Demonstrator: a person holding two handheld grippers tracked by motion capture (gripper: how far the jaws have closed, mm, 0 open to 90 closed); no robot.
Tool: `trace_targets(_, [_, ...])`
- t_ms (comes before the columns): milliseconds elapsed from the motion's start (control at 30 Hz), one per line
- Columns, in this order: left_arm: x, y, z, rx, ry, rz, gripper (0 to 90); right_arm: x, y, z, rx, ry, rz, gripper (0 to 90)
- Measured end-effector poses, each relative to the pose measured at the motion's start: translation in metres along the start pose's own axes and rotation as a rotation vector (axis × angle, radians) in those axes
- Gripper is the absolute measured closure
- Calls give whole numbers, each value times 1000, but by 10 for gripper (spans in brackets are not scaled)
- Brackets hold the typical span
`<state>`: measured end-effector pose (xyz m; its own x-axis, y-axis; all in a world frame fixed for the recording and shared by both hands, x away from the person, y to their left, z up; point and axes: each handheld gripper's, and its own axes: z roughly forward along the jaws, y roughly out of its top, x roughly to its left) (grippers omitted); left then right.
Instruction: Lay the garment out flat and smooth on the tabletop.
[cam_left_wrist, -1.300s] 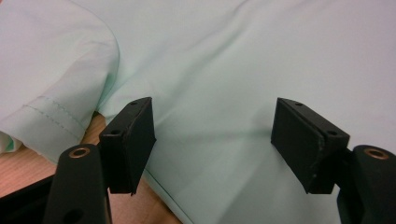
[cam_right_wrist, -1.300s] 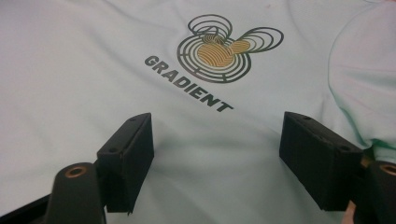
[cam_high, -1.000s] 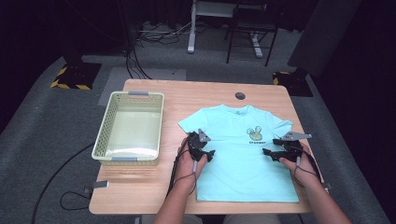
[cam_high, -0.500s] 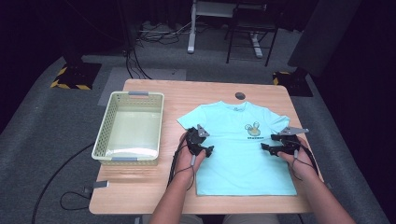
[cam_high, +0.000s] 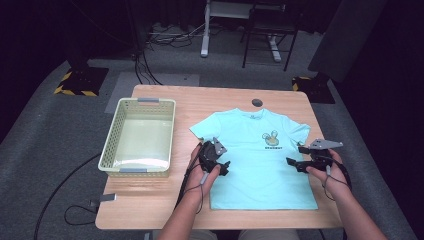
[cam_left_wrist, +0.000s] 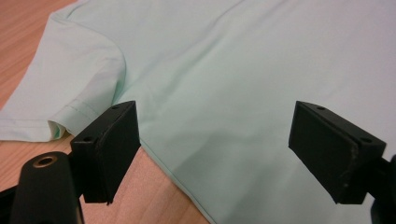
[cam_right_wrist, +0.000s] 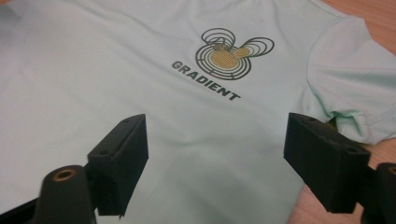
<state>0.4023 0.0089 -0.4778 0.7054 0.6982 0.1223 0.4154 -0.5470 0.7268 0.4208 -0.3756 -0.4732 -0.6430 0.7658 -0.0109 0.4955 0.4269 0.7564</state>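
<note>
Across the wooden table (cam_high: 165, 205) we are looking at a light-blue T-shirt (cam_high: 250, 160) lying flat, print up, right of the yellow basket (cam_high: 139, 137). We are holding the left gripper (cam_high: 223, 168) over its left edge and the right gripper (cam_high: 294, 164) over its right edge. Both jaws have just been opening and are standing spread, nothing between them.
</note>
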Motion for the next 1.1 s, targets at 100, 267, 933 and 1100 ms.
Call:
trace_targets(100, [-7,0,-6,1,38,27,164,4,-1,-7,-1,31,-2,167])
trace_targets(267, [-11,-5,-17,-15,32,32,163,13,1,-19,-23,56,-24,164])
trace_targets(933, [-23,-14,-59,-51,33,90,163,25,-3,-54,-31,82,-74,162])
trace_targets(1100, [-24,-20,-66,-54,29,85,163,24,-7,-59,-27,77,-73,162])
